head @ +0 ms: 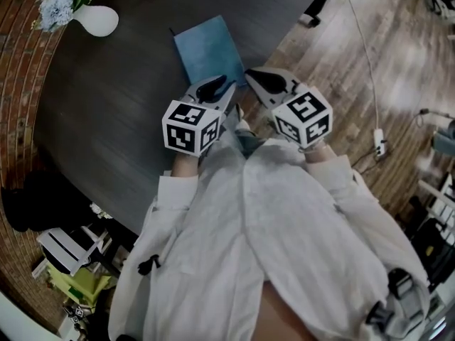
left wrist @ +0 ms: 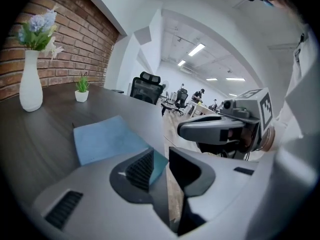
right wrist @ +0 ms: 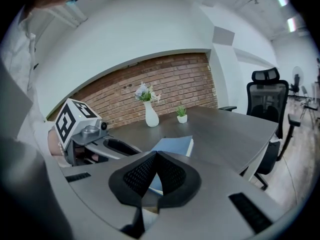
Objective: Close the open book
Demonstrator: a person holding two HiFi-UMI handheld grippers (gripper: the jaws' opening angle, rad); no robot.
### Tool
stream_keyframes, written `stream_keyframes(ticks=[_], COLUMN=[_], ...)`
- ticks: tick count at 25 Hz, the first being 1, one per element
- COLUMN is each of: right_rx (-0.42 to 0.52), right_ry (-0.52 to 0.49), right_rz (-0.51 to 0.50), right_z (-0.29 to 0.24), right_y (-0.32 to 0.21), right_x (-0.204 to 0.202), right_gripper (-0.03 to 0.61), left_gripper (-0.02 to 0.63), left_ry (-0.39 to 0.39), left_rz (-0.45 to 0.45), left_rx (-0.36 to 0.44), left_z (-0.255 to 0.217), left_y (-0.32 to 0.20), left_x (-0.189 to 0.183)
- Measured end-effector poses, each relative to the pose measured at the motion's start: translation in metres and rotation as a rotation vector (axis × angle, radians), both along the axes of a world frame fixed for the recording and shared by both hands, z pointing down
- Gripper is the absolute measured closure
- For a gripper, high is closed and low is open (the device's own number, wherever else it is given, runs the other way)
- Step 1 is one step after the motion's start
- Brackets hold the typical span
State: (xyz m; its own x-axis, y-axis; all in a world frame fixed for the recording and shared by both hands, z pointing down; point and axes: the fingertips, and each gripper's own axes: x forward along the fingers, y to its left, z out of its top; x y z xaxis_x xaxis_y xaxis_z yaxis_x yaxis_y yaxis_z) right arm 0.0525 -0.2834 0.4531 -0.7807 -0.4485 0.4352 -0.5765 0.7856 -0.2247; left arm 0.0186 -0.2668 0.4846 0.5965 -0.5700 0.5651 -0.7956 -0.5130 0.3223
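The left tongs [left wrist: 160, 159] stand slightly apart with nothing between them, and the right tongs [right wrist: 156, 156] are pressed tip to tip, also empty. Both hang side by side over the near edge of the desk [head: 106, 112]. Just ahead of them the blue book [head: 207, 48] lies closed and flat by that edge, well apart from the white vase [head: 98, 20] at the far side.

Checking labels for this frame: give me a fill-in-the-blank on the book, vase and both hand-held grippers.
The book lies ____ on the table.
The left hand-held gripper is ____, nothing between its jaws.
The right hand-held gripper is ____.
The vase holds ____.
Missing: closed; open; shut; flowers.
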Motion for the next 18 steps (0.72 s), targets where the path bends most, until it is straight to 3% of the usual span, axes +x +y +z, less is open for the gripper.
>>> stream_keyframes(ticks=[11, 15, 18], right_rx=[0.045, 0.05, 0.065], right_ry=[-0.074, -0.109, -0.118], right_rz=[-0.075, -0.111, -0.125], right_z=[-0.048, -0.06, -0.067], right_y=[0.005, 0.011, 0.016], right_x=[-0.025, -0.031, -0.034], right_gripper=[0.572, 0.572, 0.572], left_gripper=[0.589, 0.598, 0.601], left_ry=[0.082, 0.128, 0.15], left_rz=[-0.117, -0.181, -0.191], left_rx=[0.097, 0.171, 0.179], left_z=[-0.046, -0.063, -0.069], left_y=[0.01, 0.01, 0.014], left_x=[-0.025, -0.036, -0.042])
